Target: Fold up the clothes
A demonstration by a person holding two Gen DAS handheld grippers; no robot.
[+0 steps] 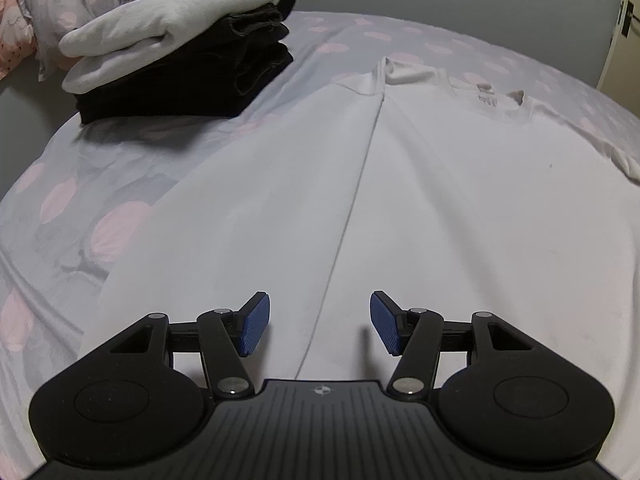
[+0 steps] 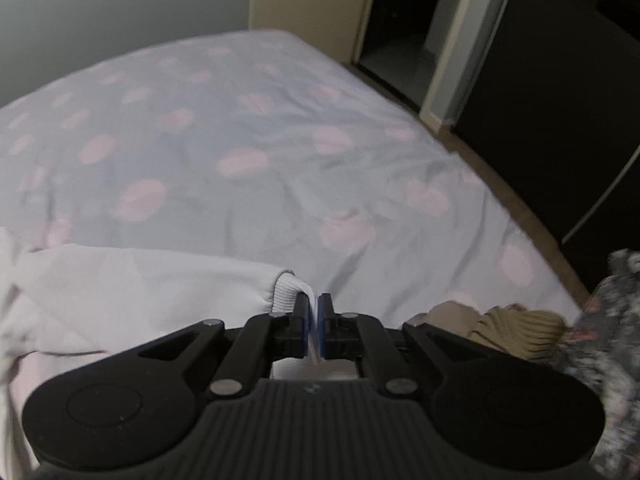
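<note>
Sweatshirt (image 1: 400, 208) spread, left view; cuff (image 2: 286, 292) pinched by right gripper (image 2: 315, 312), right view.

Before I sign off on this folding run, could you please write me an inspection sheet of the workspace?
Surface: bed sheet, grey with pink blotches, wrinkled.
Job's things: white top spread flat, left side folded in; folded stack beyond it.
Clutter: unfolded clothes at the bed edge.
Grippers: left gripper open above the top; right gripper shut on its ribbed cuff.
Cables: nothing seen.
Surroundings: grey wall, dark doorway.
</note>
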